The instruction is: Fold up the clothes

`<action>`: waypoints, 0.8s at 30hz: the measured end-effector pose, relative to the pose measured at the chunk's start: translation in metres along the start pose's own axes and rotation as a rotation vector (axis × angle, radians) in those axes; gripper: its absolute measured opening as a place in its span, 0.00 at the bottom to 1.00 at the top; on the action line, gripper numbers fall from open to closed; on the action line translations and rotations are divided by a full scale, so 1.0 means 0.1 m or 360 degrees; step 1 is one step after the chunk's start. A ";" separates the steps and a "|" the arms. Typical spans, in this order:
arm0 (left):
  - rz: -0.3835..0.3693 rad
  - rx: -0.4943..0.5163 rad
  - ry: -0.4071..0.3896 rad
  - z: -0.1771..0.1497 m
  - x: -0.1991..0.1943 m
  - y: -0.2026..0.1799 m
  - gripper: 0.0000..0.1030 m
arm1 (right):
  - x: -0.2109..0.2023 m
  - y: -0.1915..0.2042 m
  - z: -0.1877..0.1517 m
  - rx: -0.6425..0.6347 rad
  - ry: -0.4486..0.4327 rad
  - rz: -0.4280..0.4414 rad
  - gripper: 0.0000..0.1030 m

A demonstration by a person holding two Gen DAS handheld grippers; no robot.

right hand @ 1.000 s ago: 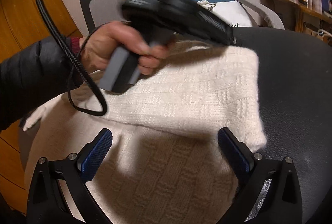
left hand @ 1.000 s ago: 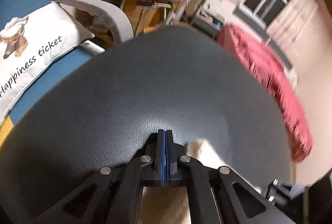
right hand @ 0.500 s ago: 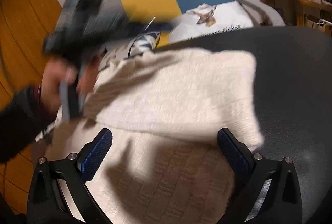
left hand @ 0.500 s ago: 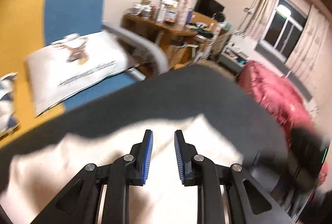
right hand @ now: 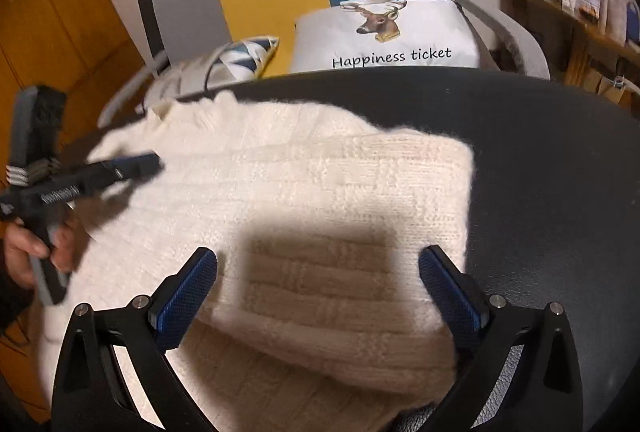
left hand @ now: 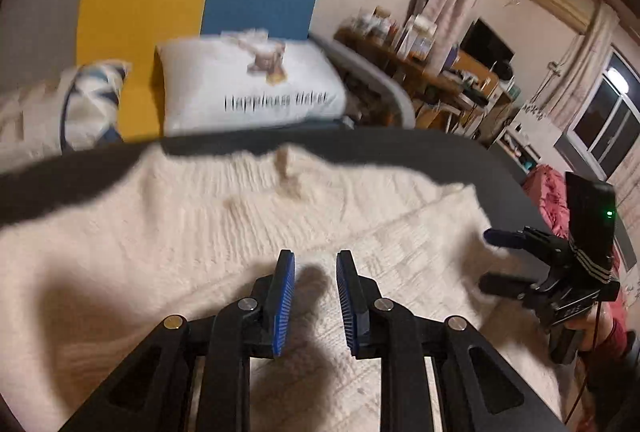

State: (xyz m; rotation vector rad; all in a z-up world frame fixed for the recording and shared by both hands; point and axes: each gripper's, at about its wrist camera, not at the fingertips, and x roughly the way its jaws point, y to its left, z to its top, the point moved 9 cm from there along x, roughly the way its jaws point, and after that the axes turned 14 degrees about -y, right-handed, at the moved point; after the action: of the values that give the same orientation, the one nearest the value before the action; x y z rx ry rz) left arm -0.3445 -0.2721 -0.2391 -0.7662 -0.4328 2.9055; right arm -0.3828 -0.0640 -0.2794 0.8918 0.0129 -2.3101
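Two grippers hang over a cream knit sweater (right hand: 304, 192) spread on a dark round table (right hand: 560, 152). One layer lies doubled over another, its folded edge running across the near part and its right edge square to the table. The right gripper (right hand: 318, 284) stands near that edge with fingers wide and nothing between them. The left gripper (left hand: 315, 296) hovers above the left part, fingers narrow with a gap and empty. The knit looks thick, soft and limp, fairly light; it will likely sag and stretch if lifted by one point, and the fuzzy yarn should give good purchase. Corners or the doubled edge are the safest hold, pinching both layers together. Beyond the far rim sits a pillow (right hand: 384, 32) on a chair.
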 end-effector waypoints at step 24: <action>-0.0038 -0.1022 0.0132 -0.40 -0.71 1.24 0.33 | 0.05 0.41 0.14 0.0057 -0.0089 -0.0176 1.00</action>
State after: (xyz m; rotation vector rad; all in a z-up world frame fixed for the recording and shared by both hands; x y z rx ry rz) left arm -0.2668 -0.3930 -0.2766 -0.9272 -1.3851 2.6921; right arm -0.3700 -0.1024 -0.2633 0.8636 -0.0034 -2.4446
